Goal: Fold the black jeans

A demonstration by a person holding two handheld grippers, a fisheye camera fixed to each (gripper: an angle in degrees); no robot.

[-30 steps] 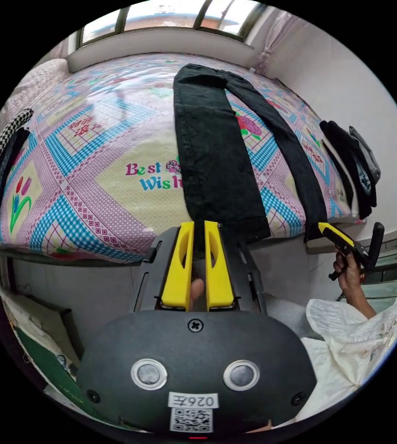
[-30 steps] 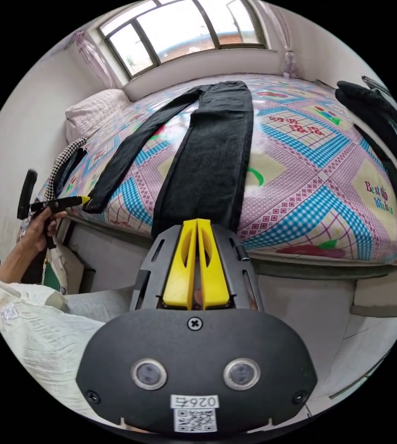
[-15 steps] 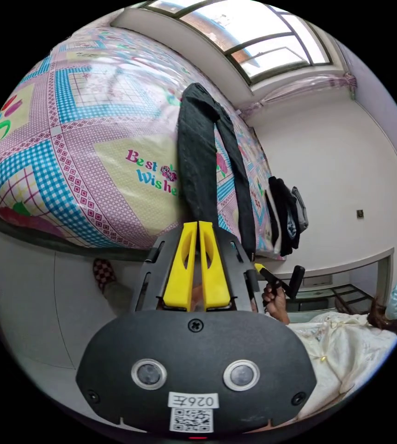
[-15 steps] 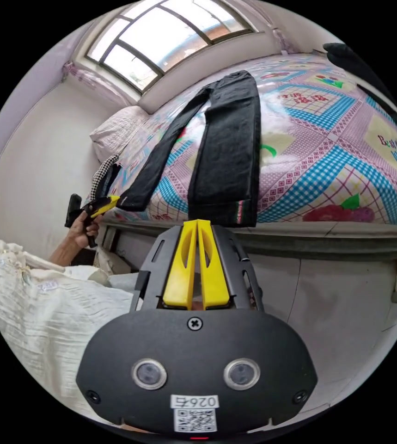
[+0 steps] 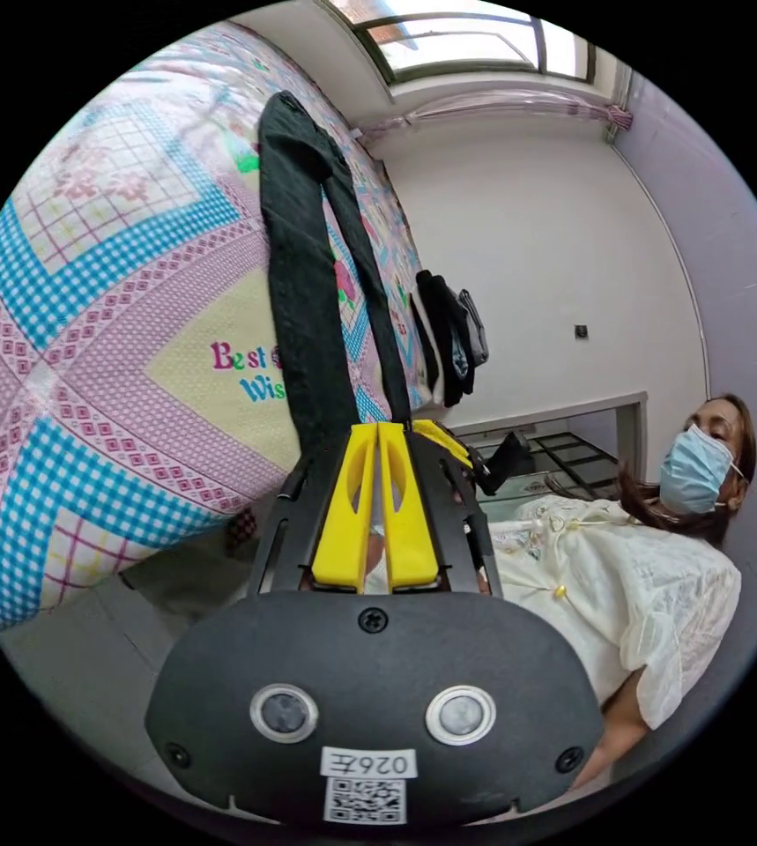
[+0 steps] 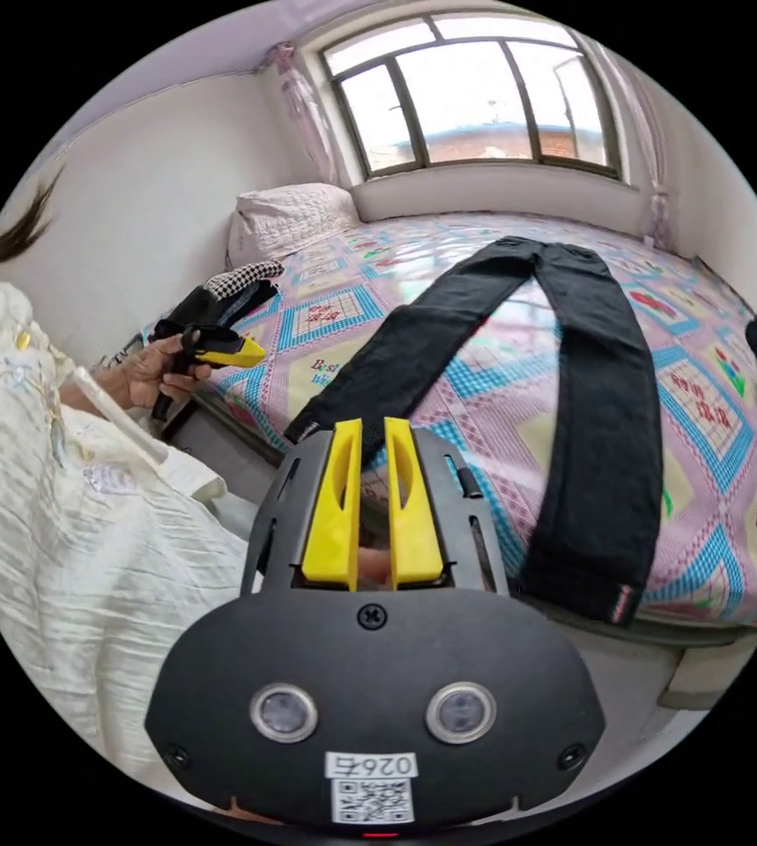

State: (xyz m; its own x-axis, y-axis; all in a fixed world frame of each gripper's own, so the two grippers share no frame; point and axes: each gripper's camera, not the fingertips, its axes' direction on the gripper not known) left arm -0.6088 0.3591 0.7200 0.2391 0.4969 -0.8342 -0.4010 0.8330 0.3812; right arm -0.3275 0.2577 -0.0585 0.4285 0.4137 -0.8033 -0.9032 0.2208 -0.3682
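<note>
The black jeans (image 6: 590, 423) lie flat on the bed with the two legs spread in a V, hems at the near edge. In the left gripper view the jeans (image 5: 299, 291) run away from me along the sheet. My right gripper (image 6: 374, 425) hovers just beside the hem of the narrower-looking leg, jaws a little apart with nothing between them. Its yellow tip (image 5: 444, 434) also shows by that hem. My left gripper (image 5: 378, 429) is shut and empty. A hand holds this left gripper (image 6: 250, 352) off the bed's side, away from the jeans.
The bed carries a patterned pink and blue sheet (image 6: 484, 388), a pillow (image 6: 294, 216) and a checked cloth (image 6: 241, 275). A pile of dark clothes (image 5: 449, 339) sits at one edge. The person in a white top (image 6: 61, 493) stands close by the bed.
Both cameras have swung round. The right gripper moved from the hem of one leg toward the other leg's hem, and its jaws parted slightly. The left gripper's jaws closed and it moved off the bed.
</note>
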